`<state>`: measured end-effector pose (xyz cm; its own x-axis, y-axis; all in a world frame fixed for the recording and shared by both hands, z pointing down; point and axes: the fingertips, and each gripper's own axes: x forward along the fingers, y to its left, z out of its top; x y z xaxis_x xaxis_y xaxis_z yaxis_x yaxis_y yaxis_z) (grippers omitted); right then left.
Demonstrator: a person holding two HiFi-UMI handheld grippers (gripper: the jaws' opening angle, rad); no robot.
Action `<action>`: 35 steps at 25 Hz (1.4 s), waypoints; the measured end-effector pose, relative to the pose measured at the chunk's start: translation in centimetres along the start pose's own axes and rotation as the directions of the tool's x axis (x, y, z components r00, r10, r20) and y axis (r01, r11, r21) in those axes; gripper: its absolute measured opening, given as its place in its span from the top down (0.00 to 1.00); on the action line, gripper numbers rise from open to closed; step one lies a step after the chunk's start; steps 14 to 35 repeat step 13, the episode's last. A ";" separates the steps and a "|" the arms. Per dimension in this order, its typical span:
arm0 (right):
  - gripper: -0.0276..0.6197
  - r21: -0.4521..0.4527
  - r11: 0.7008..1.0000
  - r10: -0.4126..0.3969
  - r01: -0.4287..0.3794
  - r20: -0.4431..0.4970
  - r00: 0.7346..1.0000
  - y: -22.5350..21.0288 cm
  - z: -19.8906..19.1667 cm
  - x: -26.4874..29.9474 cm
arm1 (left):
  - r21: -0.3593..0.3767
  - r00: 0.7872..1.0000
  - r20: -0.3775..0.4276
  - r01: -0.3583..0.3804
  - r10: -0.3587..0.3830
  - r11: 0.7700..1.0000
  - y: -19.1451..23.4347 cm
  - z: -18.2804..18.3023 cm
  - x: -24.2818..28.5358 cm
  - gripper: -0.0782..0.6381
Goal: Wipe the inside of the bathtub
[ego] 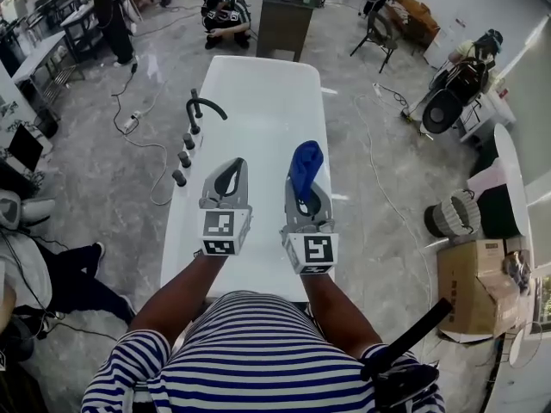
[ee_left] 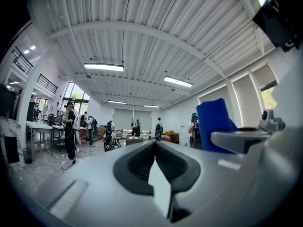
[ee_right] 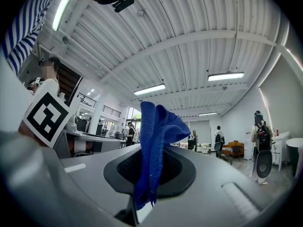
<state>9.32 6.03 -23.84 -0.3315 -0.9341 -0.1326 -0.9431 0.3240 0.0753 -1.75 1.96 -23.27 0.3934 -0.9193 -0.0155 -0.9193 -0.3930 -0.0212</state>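
Your right gripper (ego: 306, 198) is clenched on a blue cloth (ego: 305, 163), its 2 jaws pinching the folded fabric so that a bunched end stands up past the tips. Your left gripper (ego: 228, 175) is clamped together with nothing between the jaws. You hold both side by side in front of your chest, near each other but apart, and each gripper view looks out across the hall and up at the white ribbed ceiling. Below them the white bathtub (ego: 258, 110) stretches lengthwise away from you on the grey marbled floor. A black curved faucet (ego: 205, 108) and a row of dark knobs (ego: 184, 157) sit on its left rim. A cardboard box (ego: 472, 286) stands well off to your right.
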 end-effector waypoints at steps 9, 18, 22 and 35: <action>0.89 -0.005 1.000 -0.001 0.001 -0.001 1.000 0.4 0.1 0.0 | 0.002 1.000 0.006 0.006 -0.006 1.000 0.1 0.2 -0.4 0.89; 0.89 -0.004 1.000 0.007 -0.007 -0.005 1.000 0.7 -0.1 -0.1 | 0.000 1.000 0.009 0.003 -0.003 1.000 0.1 0.3 -0.5 0.89; 0.89 -0.004 1.000 0.007 -0.007 -0.005 1.000 0.7 -0.1 -0.1 | 0.000 1.000 0.009 0.003 -0.003 1.000 0.1 0.3 -0.5 0.89; 0.89 -0.004 1.000 0.007 -0.007 -0.005 1.000 0.7 -0.1 -0.1 | 0.000 1.000 0.009 0.003 -0.003 1.000 0.1 0.3 -0.5 0.89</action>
